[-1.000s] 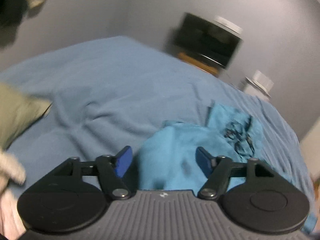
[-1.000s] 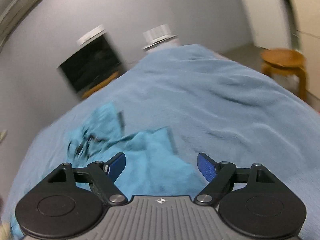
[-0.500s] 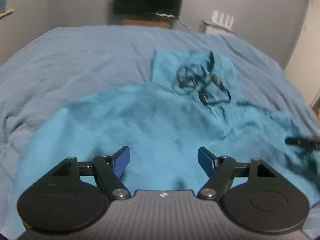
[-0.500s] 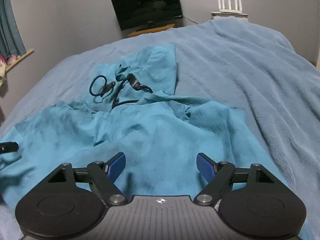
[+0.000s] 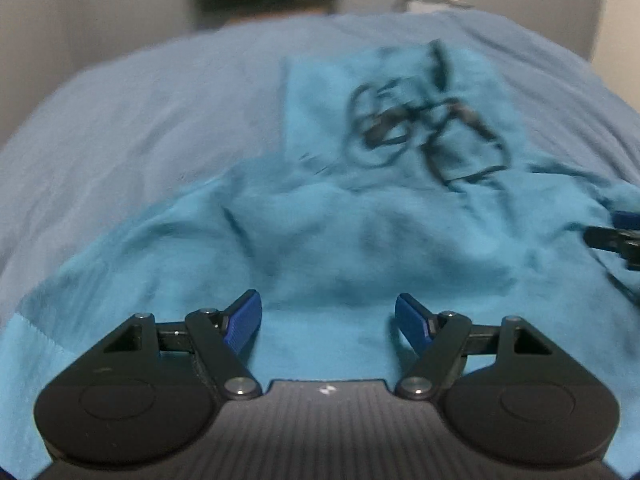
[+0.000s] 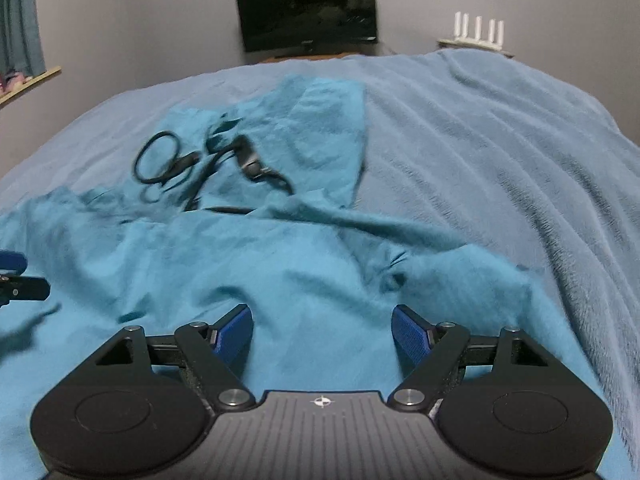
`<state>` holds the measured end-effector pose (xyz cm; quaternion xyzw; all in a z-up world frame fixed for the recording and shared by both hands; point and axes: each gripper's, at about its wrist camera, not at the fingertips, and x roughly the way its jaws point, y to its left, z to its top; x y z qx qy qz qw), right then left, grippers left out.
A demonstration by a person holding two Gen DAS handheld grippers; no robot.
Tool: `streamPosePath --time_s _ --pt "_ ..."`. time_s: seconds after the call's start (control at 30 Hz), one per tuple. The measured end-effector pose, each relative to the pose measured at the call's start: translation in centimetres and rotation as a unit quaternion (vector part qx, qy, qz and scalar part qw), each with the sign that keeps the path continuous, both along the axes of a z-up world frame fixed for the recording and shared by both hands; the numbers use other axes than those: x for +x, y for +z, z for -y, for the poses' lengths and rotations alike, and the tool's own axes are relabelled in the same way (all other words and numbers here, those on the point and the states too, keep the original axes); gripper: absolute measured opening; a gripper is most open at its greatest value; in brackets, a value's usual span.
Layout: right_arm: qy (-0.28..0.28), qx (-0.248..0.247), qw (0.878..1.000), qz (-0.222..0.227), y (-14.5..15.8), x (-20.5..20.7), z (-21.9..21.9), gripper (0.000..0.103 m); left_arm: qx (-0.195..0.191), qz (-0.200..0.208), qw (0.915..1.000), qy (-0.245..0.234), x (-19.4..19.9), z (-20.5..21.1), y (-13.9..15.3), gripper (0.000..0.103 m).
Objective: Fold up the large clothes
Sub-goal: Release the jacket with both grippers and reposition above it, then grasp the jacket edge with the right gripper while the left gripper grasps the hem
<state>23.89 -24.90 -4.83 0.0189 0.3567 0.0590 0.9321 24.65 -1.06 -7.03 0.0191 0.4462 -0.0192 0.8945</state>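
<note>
The teal garment [image 5: 320, 232] lies crumpled on the bed [image 5: 140, 120], a black drawstring [image 6: 192, 164] looped near its far end. Left claw [image 5: 328, 320]: wide, empty, above the cloth. Right claw [image 6: 322, 330]: wide, empty. Only the right view shows the monitor [image 6: 306, 12] sharply, plus a curtain [image 6: 20, 20] at left. One second earlier both views showed mostly bare bed; the garment now fills them.
</note>
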Motion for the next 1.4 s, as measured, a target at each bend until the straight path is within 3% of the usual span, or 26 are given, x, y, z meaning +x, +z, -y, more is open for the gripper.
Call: streamPosePath --time_s 0.07,0.2,0.33,0.43,0.5,0.6,0.73,0.83,1.0,1.13,1.23,1.27,1.3,1.33,1.37,1.4 --pt "-0.002 0.017 1.000 0.013 -0.1 0.1 0.7 0.077 -0.018 -0.002 0.9997 0.013 0.6 -1.0 0.5 0.073" --pt "0.003 0.067 0.995 0.075 1.5 -1.5 2.0 0.078 -0.103 0.070 0.9921 -0.019 0.2 -2.3 4.9 0.073" --pt "0.005 0.115 0.987 0.113 2.2 -1.4 2.2 0.078 -0.093 0.106 0.9897 -0.026 4.5 -2.7 6.5 0.073" --pt "0.005 0.129 0.985 0.113 2.1 0.3 2.1 0.076 -0.109 0.097 0.9892 -0.013 9.5 -3.7 5.2 0.073" --pt "-0.007 0.130 0.986 0.108 1.9 1.9 2.3 0.069 -0.126 0.079 0.9889 0.000 12.5 -4.2 4.1 0.073" --pt "-0.035 0.174 0.980 0.091 1.2 4.8 3.3 0.066 -0.135 0.083 0.9873 0.013 15.4 -4.2 2.7 0.073" --pt "-0.061 0.206 0.973 0.086 -0.5 8.1 3.6 0.066 -0.154 0.069 0.9848 0.042 18.1 -4.3 0.4 0.073" --pt "-0.067 0.219 0.970 0.084 -1.6 10.2 3.6 0.066 -0.143 0.064 0.9865 0.047 19.7 -4.3 -0.8 0.073" --pt "-0.071 0.255 0.962 0.073 -3.3 13.0 4.1 0.066 -0.177 0.068 0.9798 0.064 22.3 -5.2 -1.9 0.073" --pt "-0.082 0.303 0.948 0.058 -4.8 14.3 5.1 0.067 -0.195 0.073 0.9758 0.068 24.8 -5.1 -2.2 0.073" --pt "-0.076 0.307 0.947 0.057 -5.6 14.6 5.0 0.067 -0.209 0.081 0.9712 0.080 26.6 -5.1 -2.3 0.073" --pt "-0.072 0.309 0.947 0.057 -5.8 14.7 5.0 0.066 -0.215 0.078 0.9701 0.082 27.0 -5.1 -2.3 0.059" --pt "-0.069 0.313 0.946 0.058 -6.0 14.9 5.1 0.062 -0.215 0.074 0.9709 0.076 27.5 -4.9 -2.2 0.030" --pt "-0.064 0.319 0.944 0.061 -6.1 14.9 5.1 0.054 -0.206 0.068 0.9739 0.068 27.8 -4.5 -2.1 0.019" --pt "-0.058 0.325 0.942 0.065 -6.3 14.8 5.2 0.036 -0.192 0.069 0.9773 0.055 27.8 -4.1 -1.8 0.006" --pt "-0.054 0.327 0.941 0.071 -6.4 14.7 5.2 0.021 -0.182 0.078 0.9796 0.035 27.5 -3.7 -1.4 0.002"
